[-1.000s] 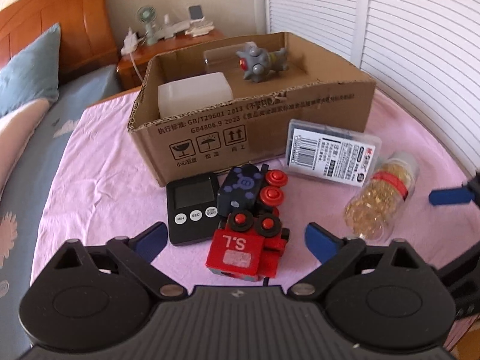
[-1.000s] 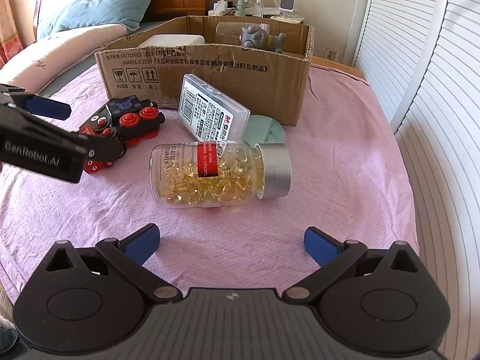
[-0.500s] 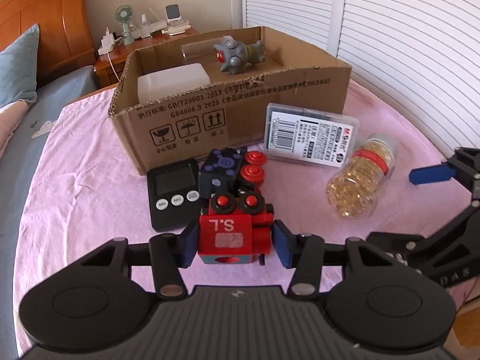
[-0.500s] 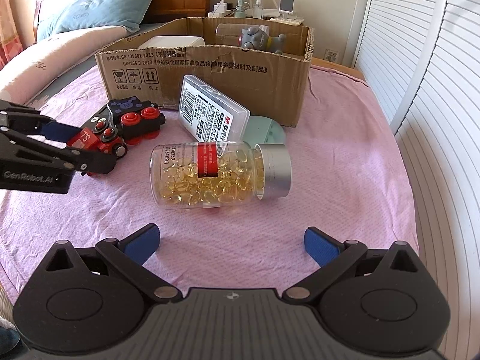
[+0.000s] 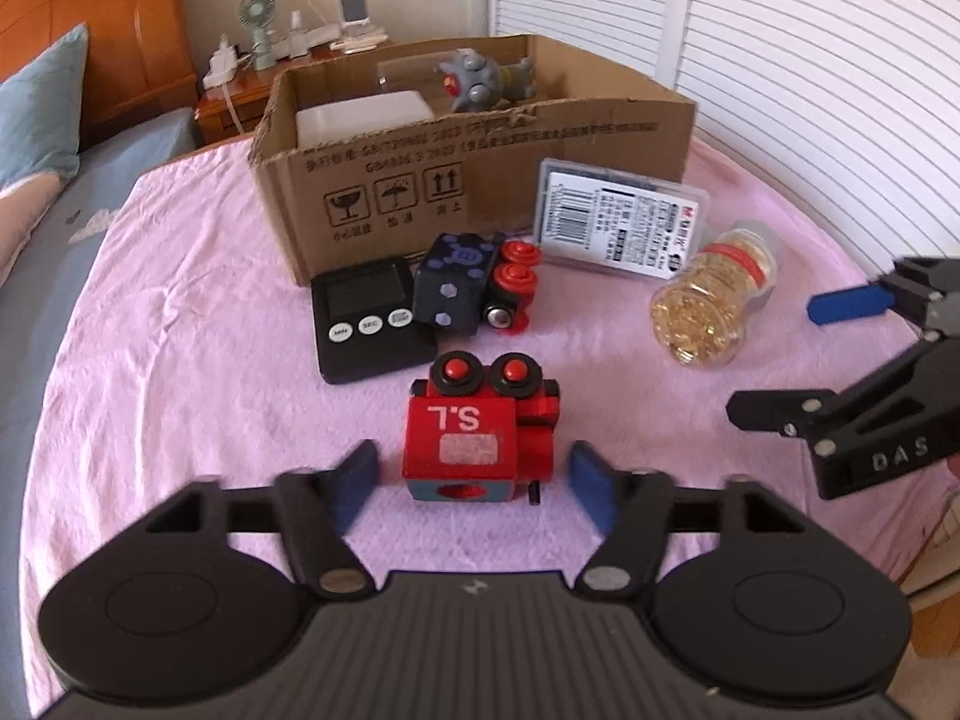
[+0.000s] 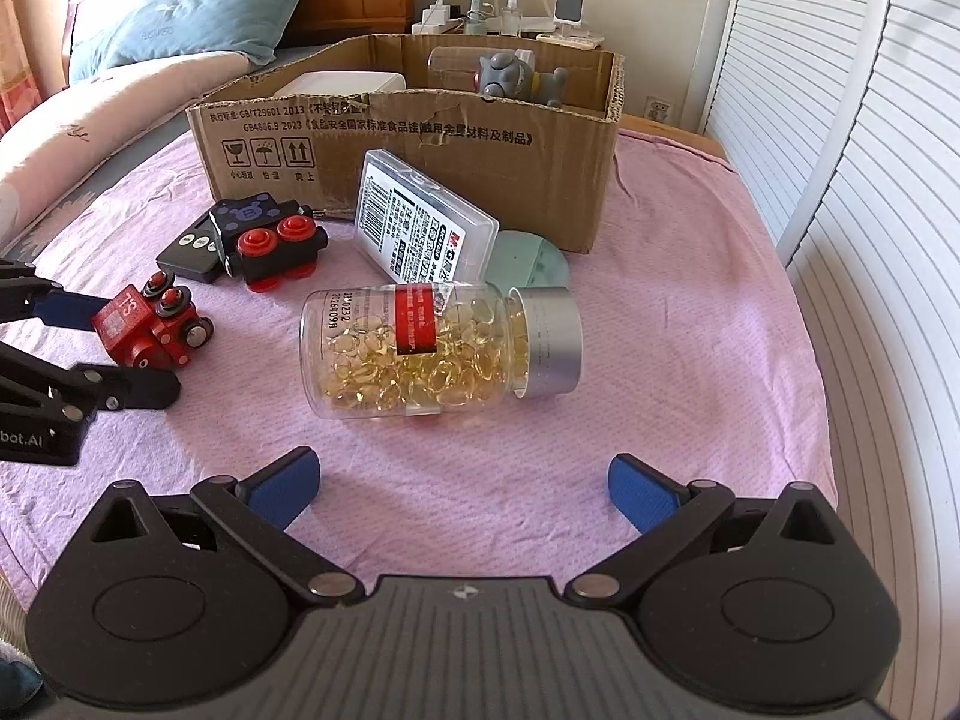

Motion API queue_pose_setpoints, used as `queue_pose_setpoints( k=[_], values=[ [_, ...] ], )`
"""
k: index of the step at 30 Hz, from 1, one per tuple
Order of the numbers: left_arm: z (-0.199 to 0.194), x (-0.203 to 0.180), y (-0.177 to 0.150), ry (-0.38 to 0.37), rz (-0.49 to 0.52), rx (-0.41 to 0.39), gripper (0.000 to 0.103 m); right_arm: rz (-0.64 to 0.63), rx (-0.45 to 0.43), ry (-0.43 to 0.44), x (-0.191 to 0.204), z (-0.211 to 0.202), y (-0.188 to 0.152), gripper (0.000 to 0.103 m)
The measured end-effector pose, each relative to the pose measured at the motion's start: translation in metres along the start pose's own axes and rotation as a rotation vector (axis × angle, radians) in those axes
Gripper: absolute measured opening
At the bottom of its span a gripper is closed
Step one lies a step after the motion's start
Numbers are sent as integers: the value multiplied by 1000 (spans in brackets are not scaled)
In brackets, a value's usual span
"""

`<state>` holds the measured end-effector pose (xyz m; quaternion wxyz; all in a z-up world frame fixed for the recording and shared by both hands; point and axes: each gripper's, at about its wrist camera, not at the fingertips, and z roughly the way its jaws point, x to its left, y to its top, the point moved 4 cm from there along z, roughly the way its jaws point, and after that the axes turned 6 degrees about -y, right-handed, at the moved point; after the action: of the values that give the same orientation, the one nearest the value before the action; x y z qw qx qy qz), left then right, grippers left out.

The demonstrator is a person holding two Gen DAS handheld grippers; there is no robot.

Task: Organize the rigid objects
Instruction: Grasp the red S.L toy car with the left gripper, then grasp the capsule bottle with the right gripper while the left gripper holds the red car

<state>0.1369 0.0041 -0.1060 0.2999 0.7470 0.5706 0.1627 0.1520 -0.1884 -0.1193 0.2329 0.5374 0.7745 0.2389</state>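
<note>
A red toy train car [image 5: 474, 441] marked "S.L" lies on the pink cloth, between the blue pads of my left gripper [image 5: 474, 489], which is open and not touching it. It also shows in the right wrist view [image 6: 150, 327]. A dark blue toy car [image 5: 474, 288] lies apart by the black timer [image 5: 369, 318]. A clear bottle of yellow capsules [image 6: 438, 351] lies on its side just ahead of my right gripper [image 6: 462, 486], which is open and empty. A clear plastic case [image 6: 420, 219] leans by the cardboard box [image 6: 420, 156].
The box holds a grey toy figure [image 6: 516, 81], a white container [image 6: 342, 84] and a clear item. A pale green disc [image 6: 534, 261] lies by the case. A nightstand with a fan [image 5: 258, 24] stands behind. Louvred doors [image 6: 840, 180] are at the right.
My left gripper shut on the red train car, pulled it back away from the dark blue car, then opened and let it go. The right gripper has not moved.
</note>
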Motion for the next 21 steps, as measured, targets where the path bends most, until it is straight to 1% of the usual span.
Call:
queue_pose_setpoints(
  k=[1, 2, 3, 5, 7, 21],
  values=[
    [1, 0, -1, -9, -5, -2, 85, 1, -1, -1, 0, 0, 0, 103],
    [2, 0, -2, -18, 2, -2, 89, 2, -2, -2, 0, 0, -1, 103],
    [3, -2, -3, -19, 12, -5, 91, 3, -3, -3, 0, 0, -1, 103],
    [4, -3, -5, -9, 20, -14, 98, 3, -4, -3, 1, 0, -1, 103],
    [6, -1, -6, 3, -7, -7, 102, 3, -3, -4, 1, 0, -1, 103],
    [6, 0, -6, 39, -48, -29, 103, -16, -21, 14, 0, 0, -2, 103]
  ],
)
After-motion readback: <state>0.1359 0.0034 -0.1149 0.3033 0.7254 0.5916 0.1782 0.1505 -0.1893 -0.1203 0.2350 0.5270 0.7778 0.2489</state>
